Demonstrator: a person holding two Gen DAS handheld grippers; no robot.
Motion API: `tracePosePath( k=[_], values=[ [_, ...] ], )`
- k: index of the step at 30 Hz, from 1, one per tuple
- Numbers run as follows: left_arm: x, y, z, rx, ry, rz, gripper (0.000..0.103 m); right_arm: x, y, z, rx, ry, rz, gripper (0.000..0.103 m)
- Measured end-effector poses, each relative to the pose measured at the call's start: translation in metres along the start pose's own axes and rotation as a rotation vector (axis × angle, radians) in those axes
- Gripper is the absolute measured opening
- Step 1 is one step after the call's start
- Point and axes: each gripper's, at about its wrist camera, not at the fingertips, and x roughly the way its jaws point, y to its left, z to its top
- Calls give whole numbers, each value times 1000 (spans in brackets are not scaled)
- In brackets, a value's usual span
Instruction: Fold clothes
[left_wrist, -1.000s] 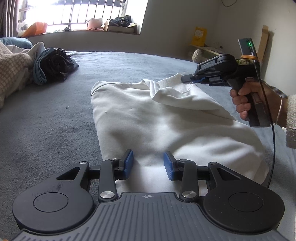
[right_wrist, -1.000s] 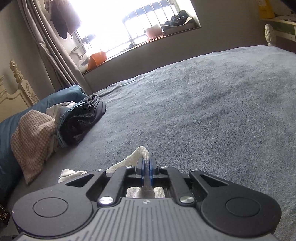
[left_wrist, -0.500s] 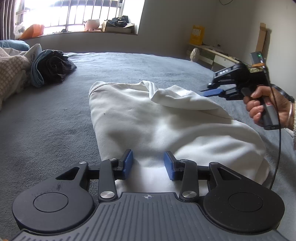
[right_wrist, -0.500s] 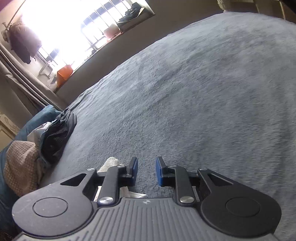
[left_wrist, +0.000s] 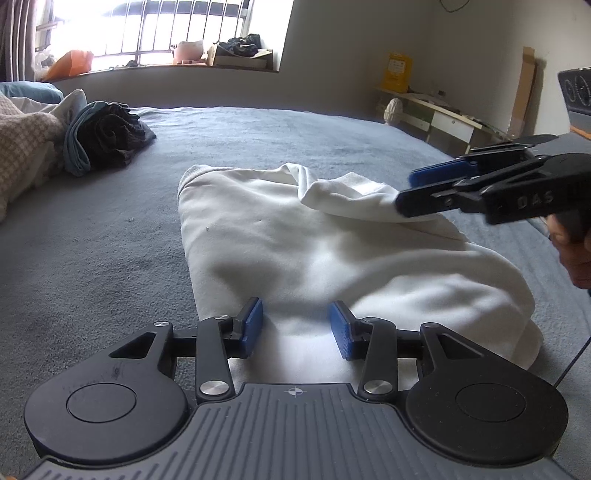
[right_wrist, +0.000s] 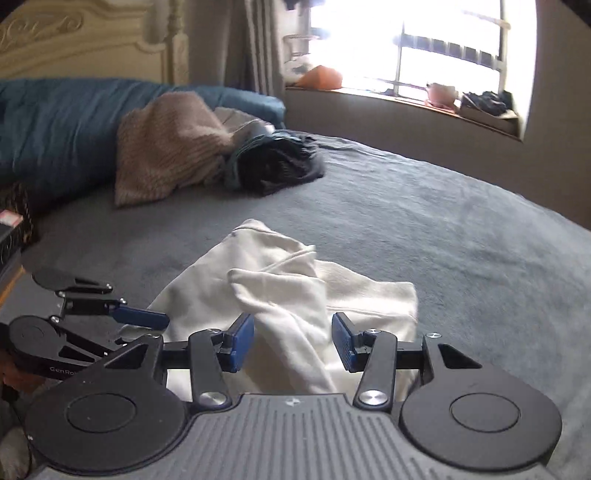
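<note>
A white garment (left_wrist: 280, 251) (right_wrist: 365, 295) lies partly folded on the grey bed (left_wrist: 92, 258) (right_wrist: 461, 240), with a sleeve flap (left_wrist: 347, 195) (right_wrist: 280, 295) laid across its top. My left gripper (left_wrist: 297, 328) (right_wrist: 142, 326) hovers open over the garment's near edge; cloth lies under the gap and the pads do not press it. My right gripper (right_wrist: 293, 339) (left_wrist: 410, 190) comes in from the right, jaws opening. The sleeve flap lies below and between its blue pads, which stand apart from it. A hand (left_wrist: 576, 254) holds it.
A dark crumpled garment (left_wrist: 107, 136) (right_wrist: 277, 166) and a beige knit (left_wrist: 22, 140) (right_wrist: 166, 147) are piled at the bed's head by a blue pillow (right_wrist: 55, 125). A headboard (right_wrist: 74, 37), a window sill (left_wrist: 166, 70) and a low shelf (left_wrist: 443, 118) ring the bed.
My right gripper let go of the white cloth it was shut on, opened, rolled and swung to face across the garment. The left gripper stayed put.
</note>
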Motion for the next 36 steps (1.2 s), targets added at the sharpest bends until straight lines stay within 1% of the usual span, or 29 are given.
tracePosePath(
  k=[3,5,6,7,9,12,14,16,19,20,22,24,25,26,27,29,30,31,34,36],
  values=[
    [0,1,-1,0,-4,-4,41,28,28,1,-172,50,-40,49],
    [0,2,-1,1,-7,-9,41,43,37,-5,-266,90,-96,34],
    [-1,2,-2,1,-8,-13,41,45,34,-4,-249,84,-108,9],
    [-1,3,-2,1,-9,-16,41,46,28,-1,-213,72,-117,8],
    [-1,5,-3,0,-11,-23,41,38,-5,8,-1,1,-112,7],
    [-1,6,-2,-2,-13,-36,41,29,-73,3,380,-80,-93,7],
    [-1,7,-2,-5,-9,-43,41,33,-107,-15,556,-80,-67,6],
    [-1,7,-2,-3,-8,-47,41,43,-127,-38,684,-52,-47,4],
    [-1,8,-1,-3,-5,-47,41,46,-148,-64,870,-87,-11,4],
    [-1,8,-1,-3,-4,-47,41,46,-153,-69,920,-103,-14,4],
    [0,8,0,-3,-4,-47,41,44,-164,-75,987,-102,-85,5],
    [-1,8,1,-8,-1,-46,41,39,-179,-82,1068,-118,-106,5],
    [-1,9,1,-12,1,-45,41,37,-183,-81,1088,-134,-94,7],
    [-2,9,2,-17,2,-45,41,35,-185,-78,1093,-143,-82,7],
    [-2,9,2,-21,2,-45,41,36,-181,-69,1042,-128,-69,7],
    [-4,8,1,-24,0,-43,41,38,-174,-50,938,-95,-47,19],
    [-4,8,0,-23,0,-41,41,43,-168,-40,884,-60,-42,40],
    [-4,7,0,-21,-1,-39,41,49,-161,-30,827,-33,-43,53],
    [-5,6,-1,-18,-3,-36,41,62,-143,-9,660,9,-83,51],
    [-6,6,-2,-18,-5,-36,41,71,-133,1,569,32,-97,48]
  ],
)
